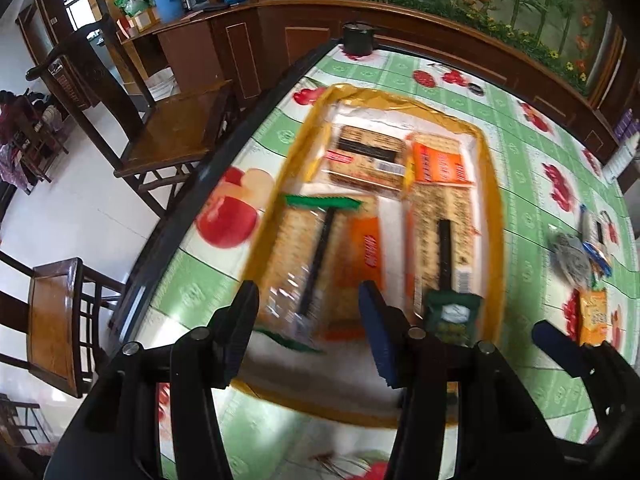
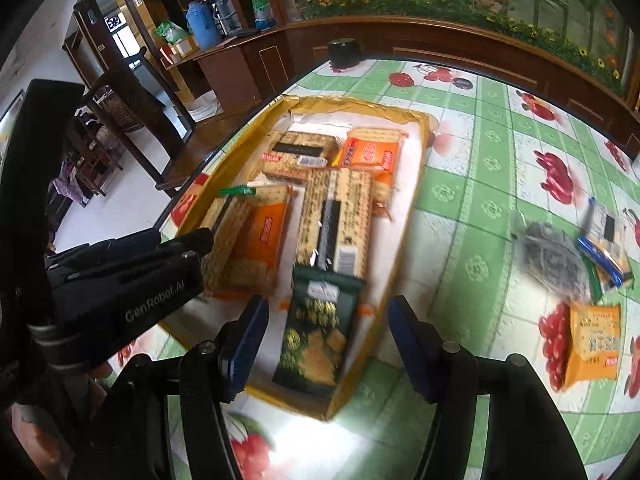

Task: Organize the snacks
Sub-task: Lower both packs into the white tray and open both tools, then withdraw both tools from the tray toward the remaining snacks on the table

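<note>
A yellow-rimmed tray [image 1: 496, 216] [image 2: 400, 240] on the fruit-print tablecloth holds several cracker packs [image 1: 316, 256] [image 2: 336, 220]. A dark green packet [image 2: 316, 332] [image 1: 452, 312] lies at the tray's near end. My right gripper [image 2: 328, 304] hovers over it, open, its pads clear of the packet. My left gripper [image 1: 308, 292] hangs open above the near-left cracker pack with nothing between its fingers; it also shows at the left of the right wrist view [image 2: 192, 248]. Loose on the cloth to the right lie an orange packet [image 2: 592, 344] [image 1: 592, 312], a grey crumpled bag [image 2: 556, 260] and a blue-edged packet [image 2: 604, 240].
The table's dark edge [image 1: 192, 208] runs just left of the tray, with wooden chairs [image 1: 172, 136] beyond it. A black pot [image 1: 358, 38] stands at the far edge. A wooden cabinet [image 1: 440, 40] lines the back.
</note>
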